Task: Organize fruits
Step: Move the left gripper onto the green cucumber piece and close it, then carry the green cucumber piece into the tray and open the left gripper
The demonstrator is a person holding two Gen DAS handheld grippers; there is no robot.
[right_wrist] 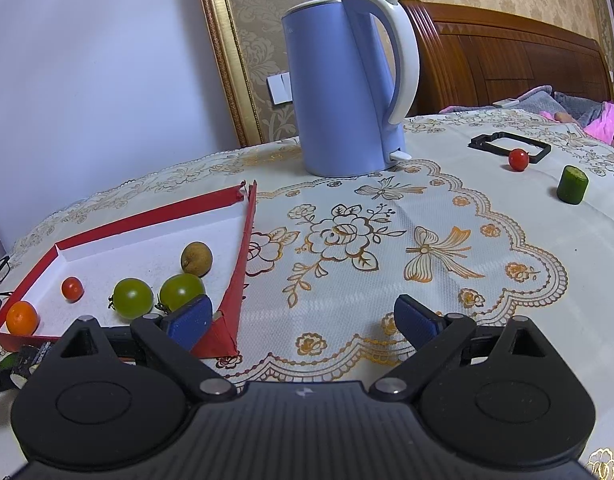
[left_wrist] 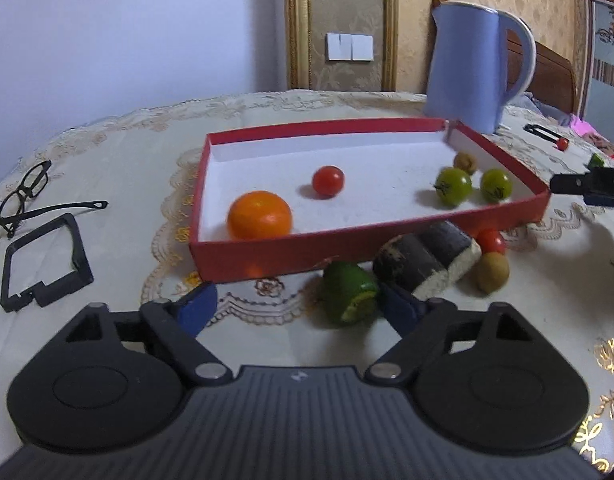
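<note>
Partly done, seen from the left wrist: already lay boxed in the red box an orange, a cherry tomato, two green tomatoes and a brown fruit. Still lay outside, against the near wall: a green piece, a stray tomato, a kiwi. Held the left gripper open around the green piece, no squeeze visible. Crowded there by a dark block.

Next, from the right wrist: kept the right gripper wide open and empty over bare cloth. Left far off a far tomato and a green stub; plenty of clear room, apart from the kettle.
</note>
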